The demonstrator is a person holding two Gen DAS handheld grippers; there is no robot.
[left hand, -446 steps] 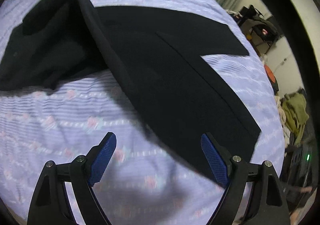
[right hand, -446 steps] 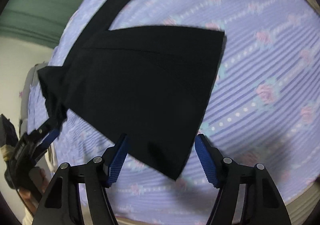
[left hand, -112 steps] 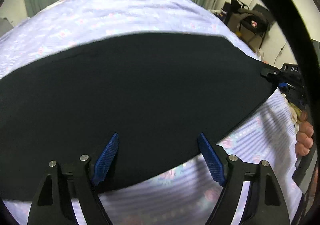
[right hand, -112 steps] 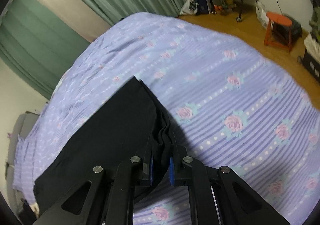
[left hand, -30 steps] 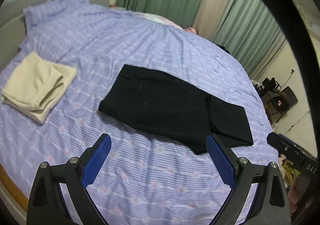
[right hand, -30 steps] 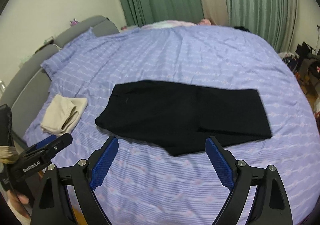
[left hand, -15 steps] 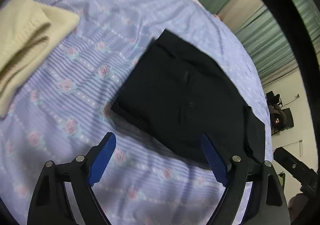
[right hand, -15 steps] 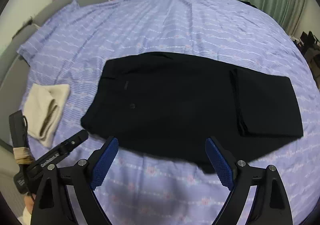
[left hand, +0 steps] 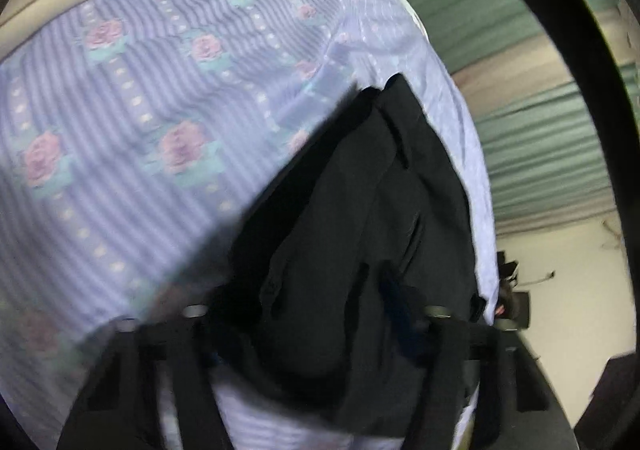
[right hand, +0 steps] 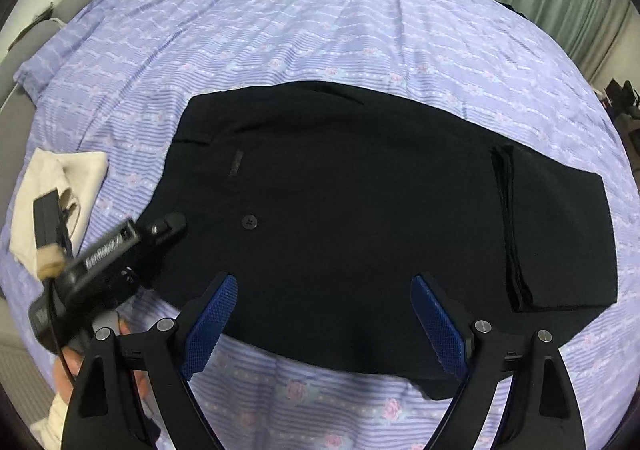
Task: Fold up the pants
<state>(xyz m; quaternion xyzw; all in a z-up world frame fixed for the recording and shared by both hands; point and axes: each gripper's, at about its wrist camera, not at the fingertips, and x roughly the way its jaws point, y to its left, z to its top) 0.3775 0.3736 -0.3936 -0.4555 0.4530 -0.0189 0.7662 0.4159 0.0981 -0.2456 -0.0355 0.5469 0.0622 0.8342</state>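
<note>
Black fabric is bunched between the spread fingers of the left gripper (left hand: 316, 334), though whether it is pinched cannot be told; half a second ago those fingers hovered clear of the black pants (right hand: 360, 217), so a grasp at the waist end seems begun. The right gripper (right hand: 326, 324) is held wide apart, grasping nothing, above the near edge. The pants lie flat mid-bedsheet (right hand: 320, 33), leg ends folded over, open sheet on every side, a folded cream garment (right hand: 60, 189) nearby.
</note>
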